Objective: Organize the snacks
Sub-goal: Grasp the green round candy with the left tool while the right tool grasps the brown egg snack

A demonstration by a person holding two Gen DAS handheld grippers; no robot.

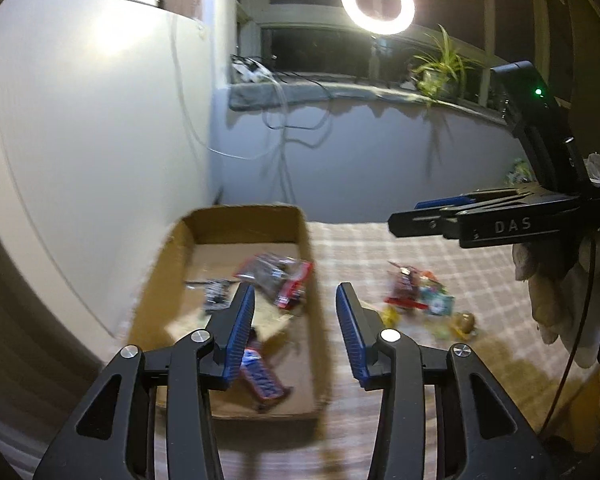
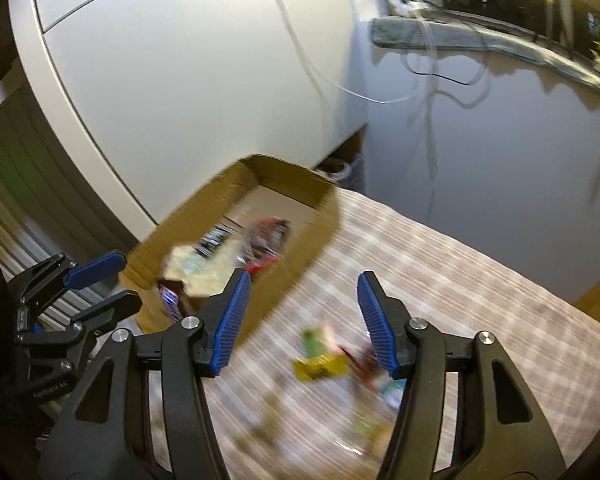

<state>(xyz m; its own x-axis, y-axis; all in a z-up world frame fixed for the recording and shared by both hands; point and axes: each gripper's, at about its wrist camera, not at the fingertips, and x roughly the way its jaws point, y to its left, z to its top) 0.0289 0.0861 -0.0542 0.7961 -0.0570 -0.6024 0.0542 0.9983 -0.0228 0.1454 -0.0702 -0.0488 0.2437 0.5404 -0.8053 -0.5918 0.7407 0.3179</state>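
Note:
A cardboard box stands on the checked cloth and holds several snack packets, among them a red and clear packet and a blue bar. My left gripper hangs open above the box's right wall, nothing between its pads. More loose snacks lie in a pile on the cloth to the right of the box. My right gripper is open and empty above the cloth, between the box and a yellow packet. Both views are blurred.
A large white appliance stands against the box's left side. Behind are a grey wall, a window sill with cables, a ring light and a plant. A gloved hand holds the right gripper.

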